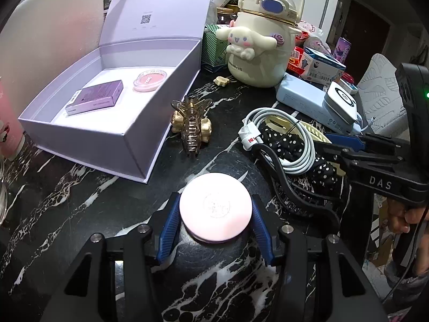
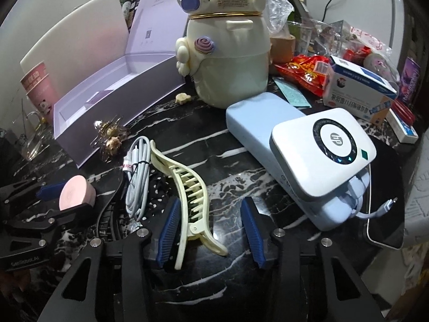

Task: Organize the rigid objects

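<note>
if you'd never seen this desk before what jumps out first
The cream cartoon-dog bottle at the back of the black marble table, towering over the clutter. Left of it sits the open lilac box, holding a purple carton and a pink pot. Up close, the left tongs clamp a round pink compact, while the right tongs straddle a cream hair claw.

Grips the pink compact (image 1: 215, 210) between the left gripper's (image 1: 215, 214) pads, tilted downward; points the right gripper (image 2: 209, 228) downward alongside, jaws apart, right hand (image 1: 402, 218) on its handle.
</note>
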The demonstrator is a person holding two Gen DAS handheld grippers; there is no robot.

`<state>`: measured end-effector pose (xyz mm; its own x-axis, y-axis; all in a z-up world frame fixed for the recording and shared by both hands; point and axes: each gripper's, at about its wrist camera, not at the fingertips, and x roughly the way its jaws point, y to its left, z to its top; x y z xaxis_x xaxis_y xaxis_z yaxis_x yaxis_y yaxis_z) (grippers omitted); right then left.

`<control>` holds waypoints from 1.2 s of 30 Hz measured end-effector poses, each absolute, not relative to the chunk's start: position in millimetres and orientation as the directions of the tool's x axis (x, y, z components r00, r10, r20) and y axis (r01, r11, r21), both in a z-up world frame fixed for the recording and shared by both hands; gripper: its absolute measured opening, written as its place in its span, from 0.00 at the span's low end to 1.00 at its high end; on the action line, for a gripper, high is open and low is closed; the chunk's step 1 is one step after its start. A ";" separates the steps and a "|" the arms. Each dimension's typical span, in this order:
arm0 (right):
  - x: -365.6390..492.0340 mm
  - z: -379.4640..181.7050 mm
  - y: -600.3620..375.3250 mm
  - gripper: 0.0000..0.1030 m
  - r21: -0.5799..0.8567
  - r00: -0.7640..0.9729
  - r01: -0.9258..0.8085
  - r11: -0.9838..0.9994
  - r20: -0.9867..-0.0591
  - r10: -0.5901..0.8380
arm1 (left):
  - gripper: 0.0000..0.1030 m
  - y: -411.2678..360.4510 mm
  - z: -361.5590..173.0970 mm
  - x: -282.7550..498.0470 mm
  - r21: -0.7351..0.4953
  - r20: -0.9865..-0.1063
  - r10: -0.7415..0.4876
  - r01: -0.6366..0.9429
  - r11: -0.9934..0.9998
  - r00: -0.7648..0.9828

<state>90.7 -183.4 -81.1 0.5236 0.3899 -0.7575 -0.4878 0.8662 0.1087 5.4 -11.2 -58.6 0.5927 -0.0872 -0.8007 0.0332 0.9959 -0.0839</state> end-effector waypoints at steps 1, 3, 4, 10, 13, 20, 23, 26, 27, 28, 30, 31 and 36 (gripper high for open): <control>90.6 -80.9 -182.6 0.29 0.112 0.520 -0.491 0.864 -0.758 0.394 | 0.49 -11.6 -58.9 5.6 -0.079 -0.798 -0.085 0.035 0.996 0.597; 89.9 -80.8 -180.8 0.20 0.095 0.530 -0.481 0.871 -0.761 0.376 | 0.49 -12.4 -59.2 6.0 -0.069 -0.797 -0.078 0.038 0.997 0.599; 88.3 -80.4 -179.6 0.20 0.066 0.544 -0.476 0.877 -0.761 0.353 | 0.49 -12.7 -59.0 6.2 -0.068 -0.797 -0.078 0.039 0.997 0.598; 78.4 -72.2 -186.7 0.19 0.012 0.588 -0.447 0.894 -0.750 0.304 | 0.49 -6.8 -58.1 5.9 -0.118 -0.795 -0.111 0.028 0.993 0.596; 74.2 -68.4 -191.1 0.19 -0.004 0.600 -0.429 0.903 -0.748 0.282 | 0.49 -5.2 -57.6 4.1 -0.145 -0.795 -0.135 0.030 0.989 0.591; 62.3 -62.1 -194.6 0.19 -0.015 0.620 -0.403 0.915 -0.740 0.261 | 0.49 -7.6 -46.6 -5.5 -0.132 -0.777 -0.135 0.051 0.990 0.615; 57.5 -60.2 -191.6 0.19 -0.019 0.619 -0.396 0.918 -0.744 0.251 | 0.49 -7.6 -38.4 -8.4 -0.122 -0.768 -0.133 0.061 0.991 0.627; 50.6 -56.7 -190.2 0.19 -0.007 0.621 -0.394 0.919 -0.739 0.261 | 0.49 -6.8 -30.2 -10.2 -0.111 -0.758 -0.128 0.067 0.992 0.640; 48.3 -55.0 -189.4 0.19 -0.002 0.621 -0.393 0.919 -0.738 0.264 | 0.49 -6.0 -27.9 -10.7 -0.108 -0.755 -0.125 0.066 0.992 0.644; 46.6 -54.0 -188.7 0.19 0.000 0.622 -0.393 0.920 -0.736 0.266 | 0.49 -4.8 -25.4 -11.5 -0.108 -0.752 -0.126 0.067 0.992 0.646; 42.3 -50.6 -186.1 0.19 0.000 0.625 -0.393 0.919 -0.733 0.268 | 0.49 -1.5 -21.4 -13.0 -0.116 -0.749 -0.130 0.065 0.991 0.650; 40.5 -49.0 -184.6 0.19 0.000 0.626 -0.394 0.919 -0.732 0.268 | 0.49 0.2 -19.5 -14.0 -0.122 -0.747 -0.135 0.065 0.990 0.652; 29.0 -38.2 -173.6 0.19 -0.024 0.640 -0.403 0.915 -0.722 0.263 | 0.49 8.9 -10.6 -19.5 -0.121 -0.735 -0.122 0.048 0.992 0.667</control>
<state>29.0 -173.6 -38.2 0.6399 0.2633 -0.7219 -0.4033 0.9148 -0.0239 -19.5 8.9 -10.6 0.6667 -0.1219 -0.7353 0.0480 0.9915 -0.1208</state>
